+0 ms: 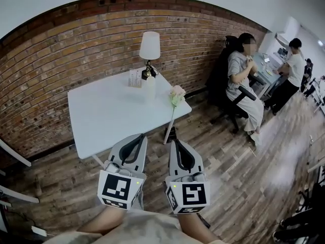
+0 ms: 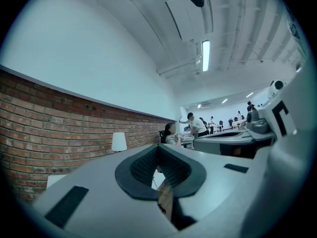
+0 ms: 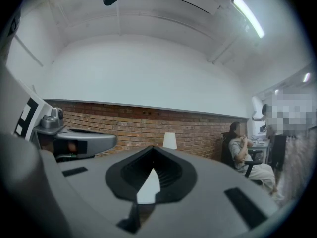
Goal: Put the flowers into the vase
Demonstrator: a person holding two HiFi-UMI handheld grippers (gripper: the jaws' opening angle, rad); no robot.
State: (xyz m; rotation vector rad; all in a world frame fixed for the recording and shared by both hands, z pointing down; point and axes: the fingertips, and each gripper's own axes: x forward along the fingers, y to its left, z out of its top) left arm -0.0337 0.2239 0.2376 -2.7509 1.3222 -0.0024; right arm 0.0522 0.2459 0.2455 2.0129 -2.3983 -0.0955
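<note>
**Both grippers shut and empty, short of the table; flower not yet picked up**

At the left of the head view, the white table stood against the brick wall, with its things gathered toward the far right side. The left gripper was held level in front of the person, short of the table's near edge. Its own view showed the jaws together at the tips with nothing between them. It looked like a carrying pose for the approach rather than a reach.

Further right on the table were a small card stand, a white-shaded lamp and, just in front of the lamp, a slim pale vase. The vase stood upright and appeared empty. The pink flower lay near the table's right front corner, apart from the vase. It probably sat there to be easy to reach from the edge. How its stem lay could not be made out.

The right gripper ran parallel to the left, also level, shut and empty, and it pointed roughly toward the flower. That made it the likelier one to take the stem, and it would first need to open. A seated person was well off to the right.
</note>
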